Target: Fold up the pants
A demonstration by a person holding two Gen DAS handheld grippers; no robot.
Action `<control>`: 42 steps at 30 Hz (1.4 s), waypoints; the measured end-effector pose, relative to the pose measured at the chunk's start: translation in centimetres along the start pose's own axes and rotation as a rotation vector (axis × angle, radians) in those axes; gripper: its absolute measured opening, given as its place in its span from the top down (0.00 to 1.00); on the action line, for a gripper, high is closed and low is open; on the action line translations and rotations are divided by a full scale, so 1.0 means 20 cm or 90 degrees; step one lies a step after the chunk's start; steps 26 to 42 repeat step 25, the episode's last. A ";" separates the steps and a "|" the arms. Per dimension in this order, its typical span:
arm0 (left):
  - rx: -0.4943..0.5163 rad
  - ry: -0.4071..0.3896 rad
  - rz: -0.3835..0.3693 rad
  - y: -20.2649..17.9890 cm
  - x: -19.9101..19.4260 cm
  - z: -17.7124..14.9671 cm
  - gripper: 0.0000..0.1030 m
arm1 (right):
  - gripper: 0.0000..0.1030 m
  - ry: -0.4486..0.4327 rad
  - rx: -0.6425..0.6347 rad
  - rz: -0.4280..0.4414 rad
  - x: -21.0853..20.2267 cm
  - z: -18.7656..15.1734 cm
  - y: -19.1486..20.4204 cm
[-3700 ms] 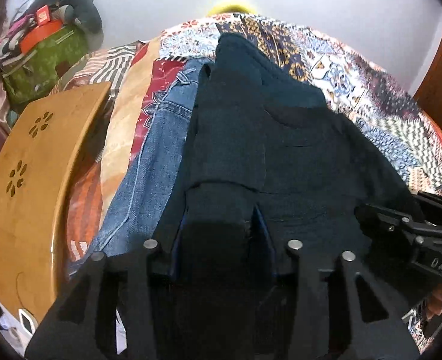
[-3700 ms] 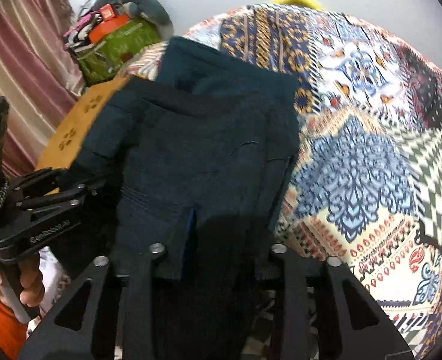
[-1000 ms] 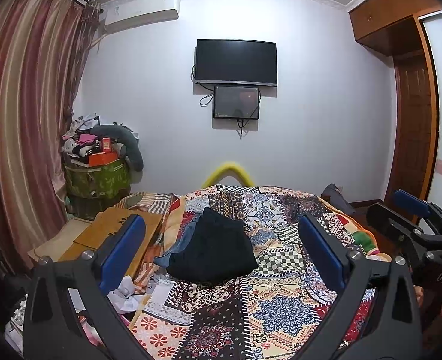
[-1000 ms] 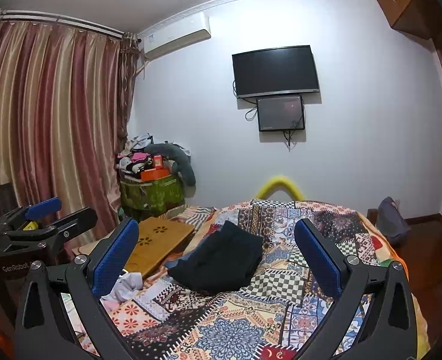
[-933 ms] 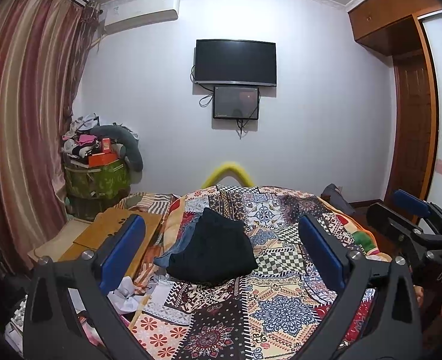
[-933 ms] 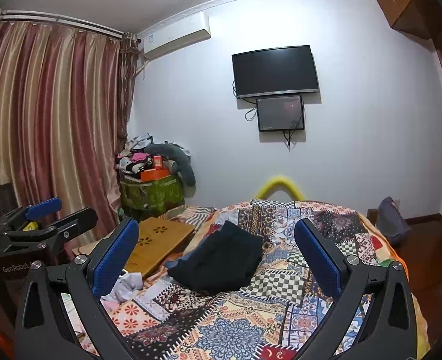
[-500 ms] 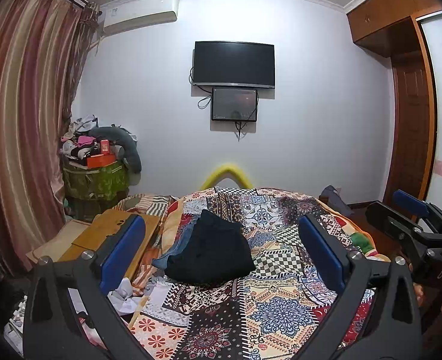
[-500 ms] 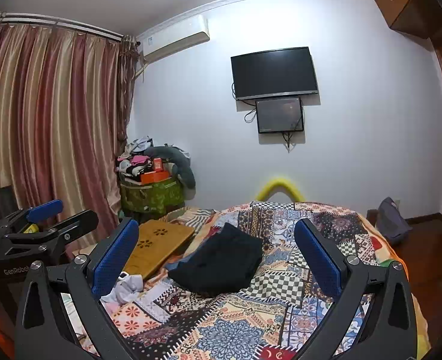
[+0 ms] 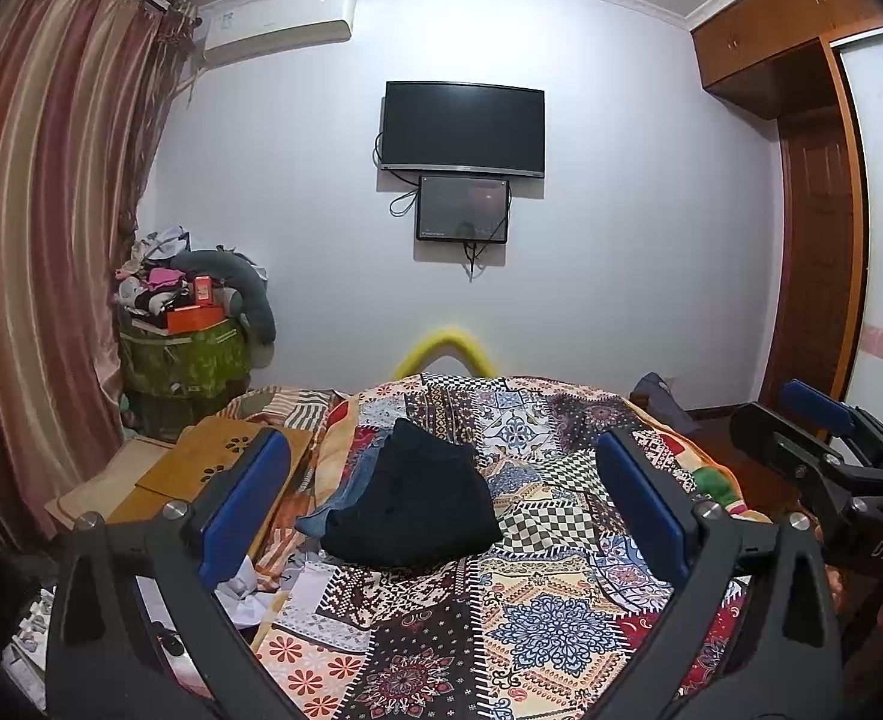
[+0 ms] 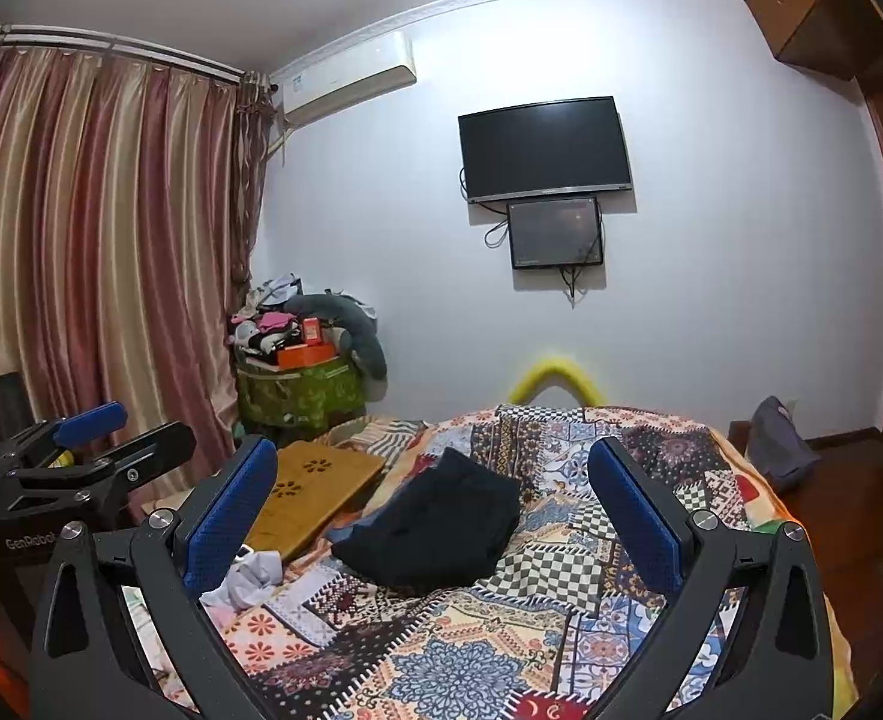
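Dark folded pants [image 9: 408, 501] lie in a pile on the patterned bedspread [image 9: 525, 594], on top of blue jeans [image 9: 345, 489] that stick out at their left. They also show in the right wrist view [image 10: 438, 531]. My left gripper [image 9: 438, 501] is open and empty, held back from the bed, well short of the pants. My right gripper [image 10: 432, 516] is open and empty, also held back. Each gripper shows at the edge of the other's view.
A wooden lap table [image 9: 225, 462] lies at the bed's left edge, with crumpled white cloth [image 10: 246, 579] near it. A green hamper heaped with things [image 9: 180, 348] stands by the curtain. A TV [image 9: 462, 126] hangs on the far wall. A wooden wardrobe [image 9: 813, 240] is at the right.
Since 3.7 s ago both grippers have let go of the dark pants, opened and drawn far back from the bed. In the last second both views barely shift.
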State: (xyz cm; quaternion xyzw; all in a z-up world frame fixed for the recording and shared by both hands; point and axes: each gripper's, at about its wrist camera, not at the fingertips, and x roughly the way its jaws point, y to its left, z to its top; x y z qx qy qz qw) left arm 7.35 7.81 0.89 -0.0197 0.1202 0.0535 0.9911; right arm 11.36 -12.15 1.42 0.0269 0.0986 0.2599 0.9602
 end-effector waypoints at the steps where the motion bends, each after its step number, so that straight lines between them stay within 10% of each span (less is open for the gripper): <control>1: 0.000 0.000 -0.003 0.00 0.00 0.00 0.00 | 0.00 0.000 0.000 0.000 0.00 0.00 0.00; 42: 0.002 0.011 -0.015 0.00 0.01 0.00 0.00 | 0.00 0.003 0.007 0.000 0.01 0.01 0.00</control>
